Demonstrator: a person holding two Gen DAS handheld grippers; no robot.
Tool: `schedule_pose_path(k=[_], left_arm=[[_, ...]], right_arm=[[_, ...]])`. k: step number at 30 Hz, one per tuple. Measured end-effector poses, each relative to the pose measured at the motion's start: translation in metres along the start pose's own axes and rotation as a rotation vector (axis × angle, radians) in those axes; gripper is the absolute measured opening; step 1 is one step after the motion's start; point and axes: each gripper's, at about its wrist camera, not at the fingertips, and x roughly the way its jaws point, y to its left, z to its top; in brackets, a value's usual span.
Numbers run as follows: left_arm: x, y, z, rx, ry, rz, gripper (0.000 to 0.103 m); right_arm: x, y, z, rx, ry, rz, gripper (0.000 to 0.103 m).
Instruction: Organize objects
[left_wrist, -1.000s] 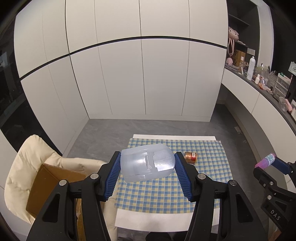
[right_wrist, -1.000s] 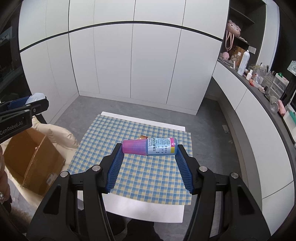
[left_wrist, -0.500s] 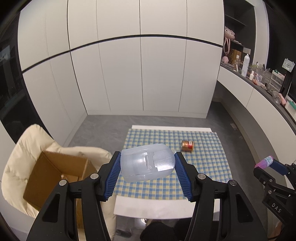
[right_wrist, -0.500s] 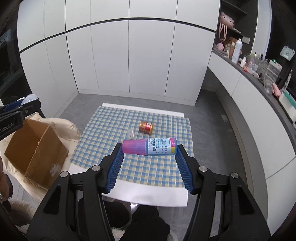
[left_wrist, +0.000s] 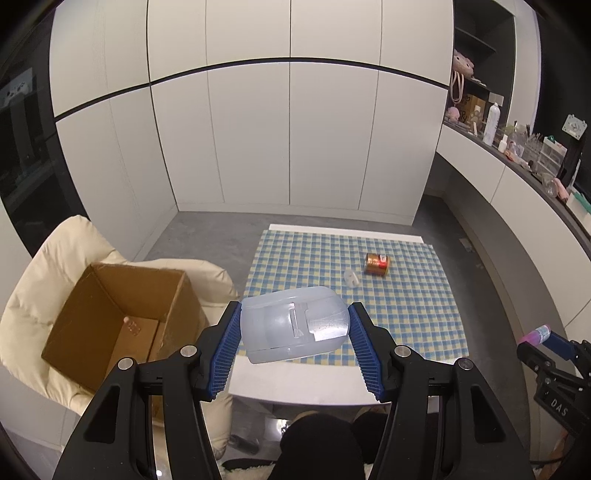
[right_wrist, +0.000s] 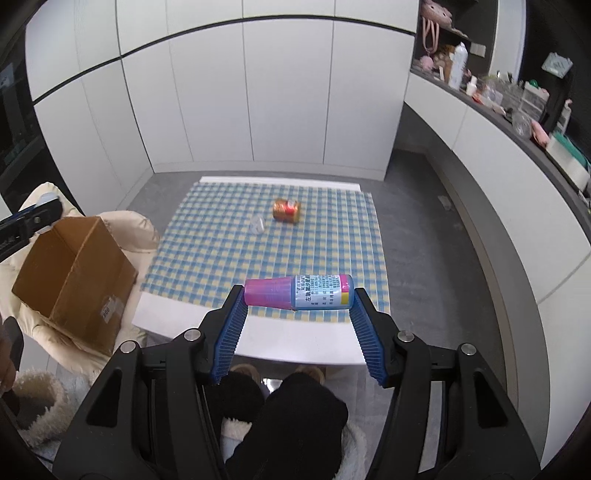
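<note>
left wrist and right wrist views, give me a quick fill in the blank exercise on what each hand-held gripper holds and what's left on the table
1. The left hand-held gripper holds a translucent pale ____ plastic container.
2. The right hand-held gripper grips a bottle with a ____ cap end.
3. The open brown cardboard box sits on a ____ padded chair.
4. The orange can lies on the ____ tablecloth.

Missing words: blue; pink; cream; checked

Both tongs, left (left_wrist: 293, 341) and right (right_wrist: 297, 321), have black angular arms, silver screws and blue ribbed pads (left_wrist: 225, 350). White "DAS" lettering marks the right one. The person wears black trousers (right_wrist: 295, 424).
</note>
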Motion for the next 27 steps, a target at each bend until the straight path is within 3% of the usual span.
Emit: schedule_pose_path(k=[14,19,27], left_arm=[[0.010,0.016,-0.055,0.022,0.058,0.000,0.058],[0.022,0.014,-0.073,0.025,0.119,-0.027,0.058],[0.024,0.018,-0.075,0.017,0.131,-0.037,0.058]], right_arm=[[-0.008,-0.014,-0.044,0.067,0.059,0.036,0.060],[-0.010,-0.018,-0.057,0.073,0.080,-0.004,0.060],[-0.007,-0.016,-0.059,0.050,0.077,-0.032,0.060]])
